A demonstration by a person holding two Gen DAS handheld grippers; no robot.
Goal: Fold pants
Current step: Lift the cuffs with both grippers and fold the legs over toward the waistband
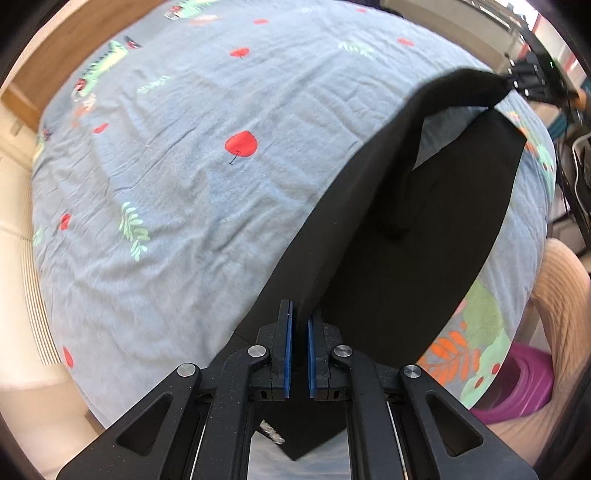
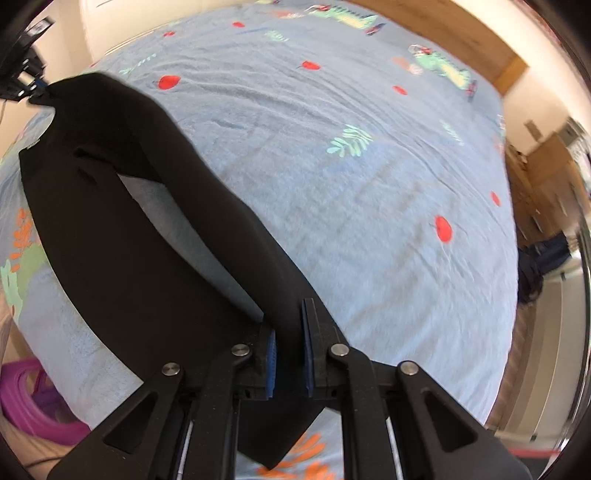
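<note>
Black pants (image 1: 424,236) lie on a light blue bedspread (image 1: 177,192) printed with red apples and green leaves. My left gripper (image 1: 299,317) is shut on one end of the upper pant leg, lifted off the bed. My right gripper (image 2: 290,328) is shut on the other end of the same black pants (image 2: 122,236). The held leg stretches between the two grippers above the other leg, with bedspread (image 2: 369,206) showing through the gap. The right gripper (image 1: 524,77) shows far off in the left wrist view, and the left gripper (image 2: 26,85) in the right wrist view.
A purple plastic basket (image 1: 517,387) stands on the floor beside the bed; it also shows in the right wrist view (image 2: 33,402). A wooden headboard (image 2: 461,33) runs along the far side. A person's arm (image 1: 565,291) is at the right edge.
</note>
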